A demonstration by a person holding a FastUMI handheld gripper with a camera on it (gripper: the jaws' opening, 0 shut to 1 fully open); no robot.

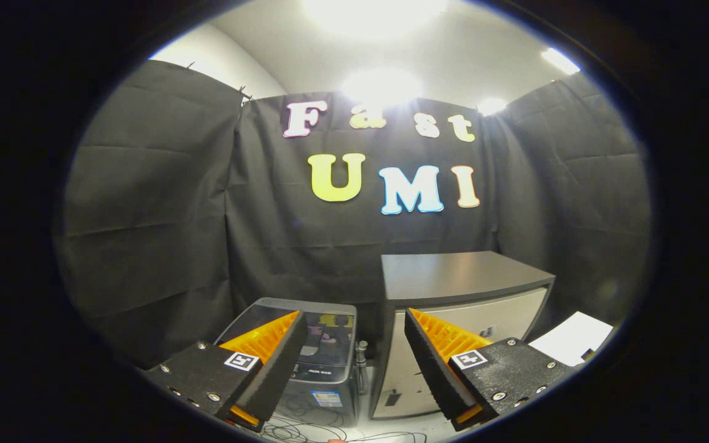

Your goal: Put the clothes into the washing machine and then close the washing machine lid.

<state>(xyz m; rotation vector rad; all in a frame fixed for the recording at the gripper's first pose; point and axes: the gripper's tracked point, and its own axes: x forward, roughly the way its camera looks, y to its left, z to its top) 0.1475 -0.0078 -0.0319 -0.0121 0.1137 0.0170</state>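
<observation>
From the gripper view, we see our gripper (354, 326) held high with its two fingers spread wide apart, nothing between them. Beyond the fingers stands a small top-loading washing machine (320, 363), its dark lid (330, 323) lying flat and closed. Just beside it is a cabinet (459, 289) with a dark top and pale front. Loose cables (305, 427) trail across the floor below.
</observation>
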